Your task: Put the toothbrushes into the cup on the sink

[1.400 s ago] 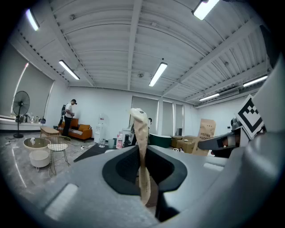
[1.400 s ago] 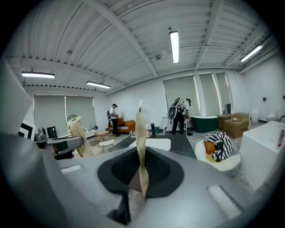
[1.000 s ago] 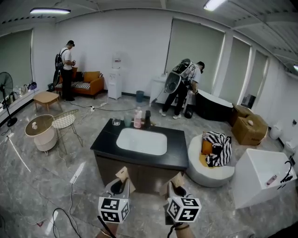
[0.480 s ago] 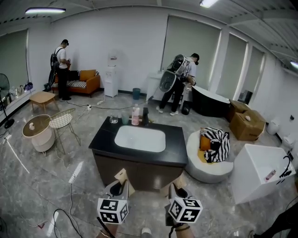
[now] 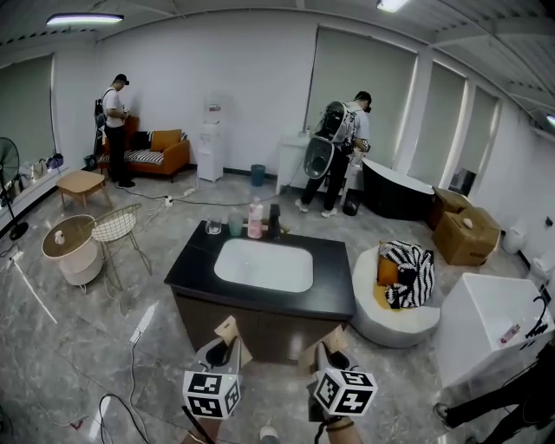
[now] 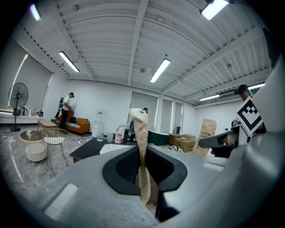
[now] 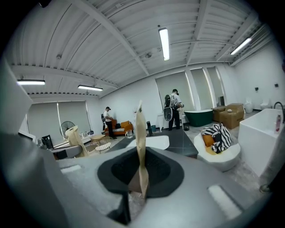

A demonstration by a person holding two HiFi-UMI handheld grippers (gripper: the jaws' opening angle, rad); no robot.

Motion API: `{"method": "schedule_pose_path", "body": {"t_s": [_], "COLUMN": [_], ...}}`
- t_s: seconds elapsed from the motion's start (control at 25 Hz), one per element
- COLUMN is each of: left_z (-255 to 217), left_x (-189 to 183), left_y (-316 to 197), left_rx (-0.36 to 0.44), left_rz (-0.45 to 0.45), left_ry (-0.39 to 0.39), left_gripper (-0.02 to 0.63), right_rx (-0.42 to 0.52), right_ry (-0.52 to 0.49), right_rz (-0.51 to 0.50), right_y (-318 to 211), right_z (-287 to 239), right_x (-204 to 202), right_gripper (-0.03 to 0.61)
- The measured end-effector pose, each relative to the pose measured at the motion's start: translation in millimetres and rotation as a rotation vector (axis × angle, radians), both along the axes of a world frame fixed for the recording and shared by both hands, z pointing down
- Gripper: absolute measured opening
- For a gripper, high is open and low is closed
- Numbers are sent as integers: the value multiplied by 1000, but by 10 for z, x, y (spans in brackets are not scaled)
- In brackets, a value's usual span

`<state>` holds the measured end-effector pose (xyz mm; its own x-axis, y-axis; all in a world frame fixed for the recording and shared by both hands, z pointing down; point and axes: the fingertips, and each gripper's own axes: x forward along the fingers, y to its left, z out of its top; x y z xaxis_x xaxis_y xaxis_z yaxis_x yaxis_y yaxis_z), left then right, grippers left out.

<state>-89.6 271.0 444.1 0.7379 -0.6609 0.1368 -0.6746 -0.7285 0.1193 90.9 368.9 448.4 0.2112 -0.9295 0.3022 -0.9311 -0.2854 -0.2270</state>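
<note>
Left gripper [image 5: 224, 345]: jaws pinch a packet [image 6: 141, 149]. Right gripper [image 5: 326, 349]: jaws pinch a second packet [image 7: 141, 149]. Both hang well short of the bench [image 5: 334, 290]; the cup [image 5: 236, 225] stands behind its sink [image 5: 264, 265].

Staged mock-up hall, not a lived-in home — a free-standing black-topped vanity cabinet [image 5: 195, 264] with a white rectangular basin [image 5: 264, 265] stands mid-floor on grey marble-look tiles [image 5: 69, 329]. A dark freestanding bathtub [image 5: 395, 191] and an orange sofa [image 5: 160, 152] share the same open room. Also here: white water dispenser [image 5: 211, 147], brown cardboard boxes [image 5: 468, 238], loose black floor cable [image 5: 217, 205], ceiling strip light [image 5: 84, 19].
</note>
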Motion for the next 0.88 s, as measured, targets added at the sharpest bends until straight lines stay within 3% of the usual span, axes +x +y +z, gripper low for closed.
{"method": "schedule_pose_path", "body": {"t_s": [0.88], "left_z": [5], "left_x": [788], "left_y": [-1394], "left_rx": [-19], "left_rz": [-98], "left_ry": [13], "left_gripper": [35], "right_rx": [8], "right_ry": [15], "right_rz": [-106], "right_y": [-1543], "right_z": [-130], "right_x": [911], "right_gripper": [38]}}
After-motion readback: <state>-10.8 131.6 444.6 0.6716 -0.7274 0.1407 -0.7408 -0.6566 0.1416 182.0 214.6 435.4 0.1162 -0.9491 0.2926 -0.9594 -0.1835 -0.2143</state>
